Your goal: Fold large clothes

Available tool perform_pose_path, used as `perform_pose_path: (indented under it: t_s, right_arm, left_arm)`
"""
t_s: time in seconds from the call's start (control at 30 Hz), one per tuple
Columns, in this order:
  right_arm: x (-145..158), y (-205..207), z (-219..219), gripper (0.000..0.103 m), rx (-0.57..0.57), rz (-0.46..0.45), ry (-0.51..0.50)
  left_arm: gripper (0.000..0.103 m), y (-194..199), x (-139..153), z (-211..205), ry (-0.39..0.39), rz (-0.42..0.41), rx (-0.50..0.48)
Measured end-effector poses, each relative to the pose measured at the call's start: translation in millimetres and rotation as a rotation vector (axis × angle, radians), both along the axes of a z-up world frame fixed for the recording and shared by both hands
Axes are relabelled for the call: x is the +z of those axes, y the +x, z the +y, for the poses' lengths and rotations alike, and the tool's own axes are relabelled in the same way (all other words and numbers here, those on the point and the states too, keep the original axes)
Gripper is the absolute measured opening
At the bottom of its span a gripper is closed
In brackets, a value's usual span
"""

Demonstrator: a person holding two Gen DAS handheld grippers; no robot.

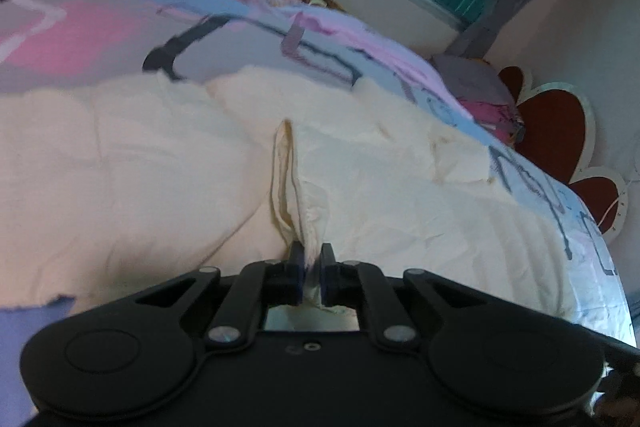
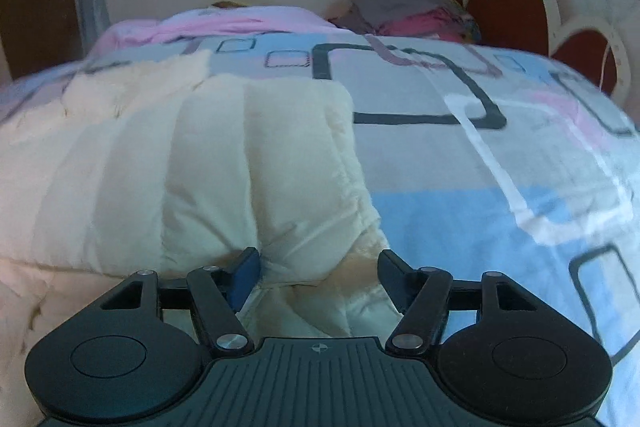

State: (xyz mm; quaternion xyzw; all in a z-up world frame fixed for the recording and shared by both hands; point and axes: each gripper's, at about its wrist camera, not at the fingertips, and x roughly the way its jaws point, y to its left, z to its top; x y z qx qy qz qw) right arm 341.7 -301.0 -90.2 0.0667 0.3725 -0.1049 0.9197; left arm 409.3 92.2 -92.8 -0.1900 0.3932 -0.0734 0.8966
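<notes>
The cream quilted garment lies spread across the bed. The left gripper is clenched on a pinched ridge; the right gripper is released (straddling the hem). Close it before lifting evenly.

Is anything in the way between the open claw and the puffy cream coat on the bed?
Nothing visible is. The right claw sits open right at the cream coat, with a puffy bit bulging between its fingers. The left claw already pinches a fold of it.
</notes>
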Motion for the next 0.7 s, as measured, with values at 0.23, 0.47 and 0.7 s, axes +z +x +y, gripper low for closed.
perform_pose_path:
  t_s: [0.23,0.47,0.7]
  right_arm:
    - [40.6,6.0,-22.1,0.046,-0.012,-0.154,0.049]
    - [40.5,94.4,-40.1,0.037,0.028,-0.147,0.119]
    - [-18.4,140.3,-62.6,0.035,0.037,0.022,0.150]
  left_arm:
    - [0.024,-7.7,20.6,2.4,0.094,-0.108,0.015]
    - [0.022,45.0,20.0,-27.2,0.155,-0.102,-0.113]
    - [0.021,62.7,-15.0,-31.1,0.225,-0.050,-0.163]
